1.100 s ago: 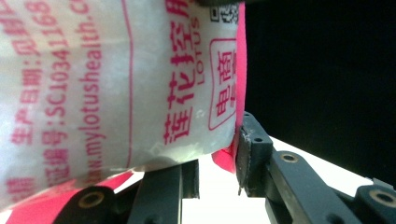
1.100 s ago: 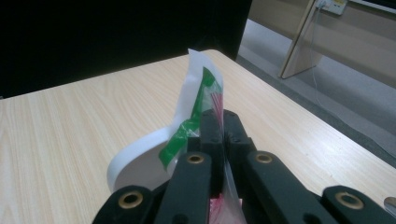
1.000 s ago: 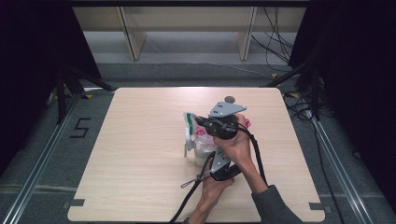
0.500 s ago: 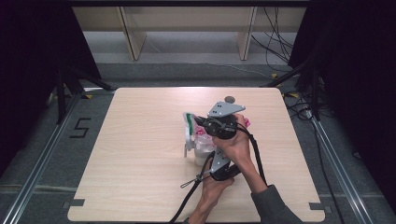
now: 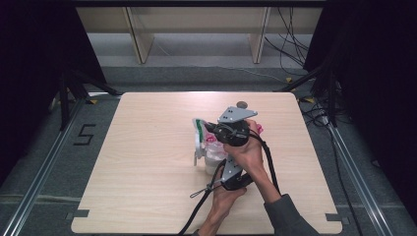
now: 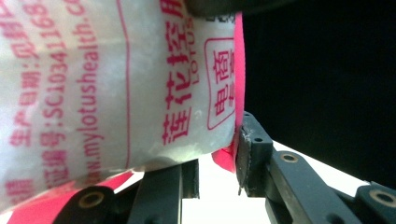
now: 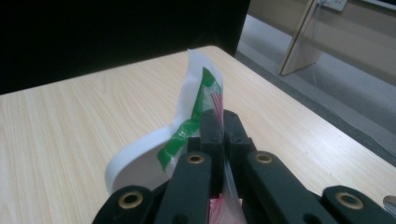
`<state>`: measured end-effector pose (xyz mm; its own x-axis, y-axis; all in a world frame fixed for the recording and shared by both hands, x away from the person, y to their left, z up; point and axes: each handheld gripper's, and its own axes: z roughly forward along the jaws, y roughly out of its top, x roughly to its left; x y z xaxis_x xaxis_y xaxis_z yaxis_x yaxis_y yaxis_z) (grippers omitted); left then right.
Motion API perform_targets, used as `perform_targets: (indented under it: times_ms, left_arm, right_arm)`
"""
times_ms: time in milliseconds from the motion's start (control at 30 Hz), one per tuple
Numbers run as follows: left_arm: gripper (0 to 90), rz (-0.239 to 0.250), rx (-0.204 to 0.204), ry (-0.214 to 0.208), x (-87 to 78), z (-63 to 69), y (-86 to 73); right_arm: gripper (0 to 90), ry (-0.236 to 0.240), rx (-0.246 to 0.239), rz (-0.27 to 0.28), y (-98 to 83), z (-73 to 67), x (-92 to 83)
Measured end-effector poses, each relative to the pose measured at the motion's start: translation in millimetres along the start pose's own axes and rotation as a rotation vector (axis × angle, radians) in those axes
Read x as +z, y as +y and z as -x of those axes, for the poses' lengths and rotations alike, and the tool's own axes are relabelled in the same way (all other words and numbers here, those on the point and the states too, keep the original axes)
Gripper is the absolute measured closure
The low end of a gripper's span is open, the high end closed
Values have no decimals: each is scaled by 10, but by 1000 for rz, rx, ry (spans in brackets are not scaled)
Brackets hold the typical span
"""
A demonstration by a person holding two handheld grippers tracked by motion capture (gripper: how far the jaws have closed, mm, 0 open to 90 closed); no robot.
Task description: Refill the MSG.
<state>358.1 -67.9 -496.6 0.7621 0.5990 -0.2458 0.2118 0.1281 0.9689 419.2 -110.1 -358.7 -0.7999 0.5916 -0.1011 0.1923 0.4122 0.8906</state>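
Observation:
A clear bag of white powder with pink print stands on the wooden table. In the left gripper view the bag hangs between the jaws. My left gripper is shut on its lower pink-edged corner, and the same left gripper comes at the bag from the near side in the high view. My right gripper, under its grey plate, is at the bag's top. The right gripper is shut on the thin film edge. A white flap with a green stripe stands up just beyond its tips.
Both of the person's hands meet right of the table's middle, with cables trailing to the near edge. Bare wood spreads to the left. Beyond the far edge are shelf legs and floor cables.

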Motion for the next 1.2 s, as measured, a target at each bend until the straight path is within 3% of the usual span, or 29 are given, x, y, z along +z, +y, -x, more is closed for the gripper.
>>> perform_targets:
  times_ms: [200, 300, 467, 533, 700, 733, 767, 800, 833, 933, 1000, 1067, 1133, 1200]
  left_arm:
    - [726, -3, -7, -2, 1, -1, -5]
    - [727, 0, -1, 0, -1, -1, 3]
    - [727, 1, -5, -2, 4, 1, -2]
    - [728, -2, -1, 0, -1, -2, -1]
    - [727, -1, 0, -4, 6, -6, -14]
    - [728, -8, 3, -2, 2, -10, -16]
    - [728, -11, 2, 0, 3, -11, -19]
    - [728, -73, 74, 13, -34, -63, -12]
    - [728, -75, 78, 14, -34, -66, -18]
    - [728, -88, 79, 14, -37, -67, -27]
    - [728, -97, 67, 13, -37, -61, -35]
    - [727, -94, 56, 2, -31, -63, -44]
    - [727, -96, 60, 0, -24, -67, -50]
    - [725, -114, 59, 16, -35, -71, -48]
  right_arm:
    - [900, 17, 1, -30, -5, 1, 16]
    - [900, 6, -3, 5, 6, 9, -4]
    - [900, 18, 3, -20, -4, 10, 7]
    - [900, -2, -4, 15, 3, 16, -11]
    - [900, 13, 6, -6, -2, 7, -26]
    - [900, 5, 30, 4, -11, 0, -28]
    - [900, 6, 10, 14, -12, 12, -31]
    - [900, 2, 6, 18, -12, 14, -41]
    - [900, 13, 9, 19, -14, 10, -51]
    - [900, 10, 36, 21, -30, 8, -102]
    - [900, 10, 7, 46, -37, 27, -125]
    - [900, 19, 27, 46, -53, 26, -160]
    - [900, 12, 19, 66, -63, 51, -176]
    - [900, 16, 29, 67, -65, 48, -224]
